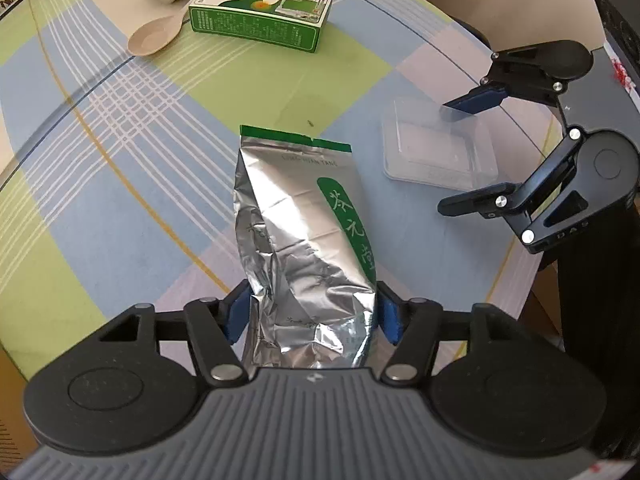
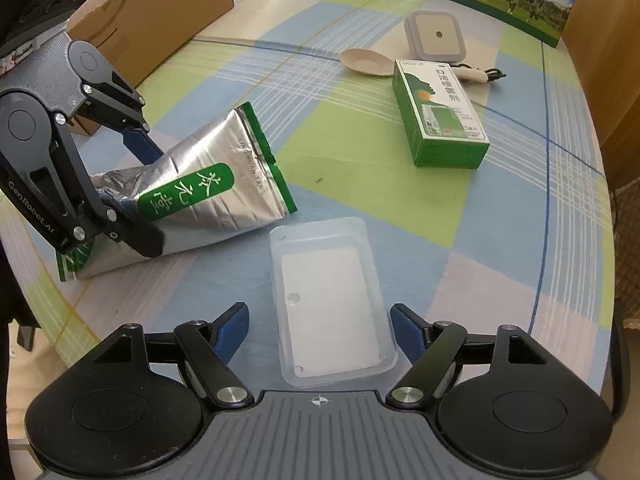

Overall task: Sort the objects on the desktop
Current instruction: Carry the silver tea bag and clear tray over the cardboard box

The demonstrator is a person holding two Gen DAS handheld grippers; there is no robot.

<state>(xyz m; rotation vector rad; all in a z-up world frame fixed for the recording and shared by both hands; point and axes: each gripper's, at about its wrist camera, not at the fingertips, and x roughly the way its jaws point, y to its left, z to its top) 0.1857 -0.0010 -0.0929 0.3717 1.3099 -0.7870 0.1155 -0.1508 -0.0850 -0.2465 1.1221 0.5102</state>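
Left gripper: blue pads pressed against both sides of the silver foil pouch, near its lower end; jaws clamped on it, foil crumpled between them. The pouch lay on the checked tablecloth, its long axis running straight away from the left jaws, green-banded top edge farthest off.

Right gripper: jaws apart, nothing pinched. The clear plastic tray lay flat on the cloth directly between and ahead of the fingers, long axis in line with the gripper. Pads stood just outside the tray's long sides, seemingly not touching; contact could not be confirmed. In the left wrist view one right finger seemed to hang over the tray's far edge.

Key relation: each hand had its own object dead ahead, axes aligned. The tray was the right hand's to take, by closing across the short width. Pouch and tray lay near each other, not touching.

Farther out: green carton, beige spoon, small white square container, all untouched and well apart from both grippers. Cardboard box at the table's far left in the right wrist view.
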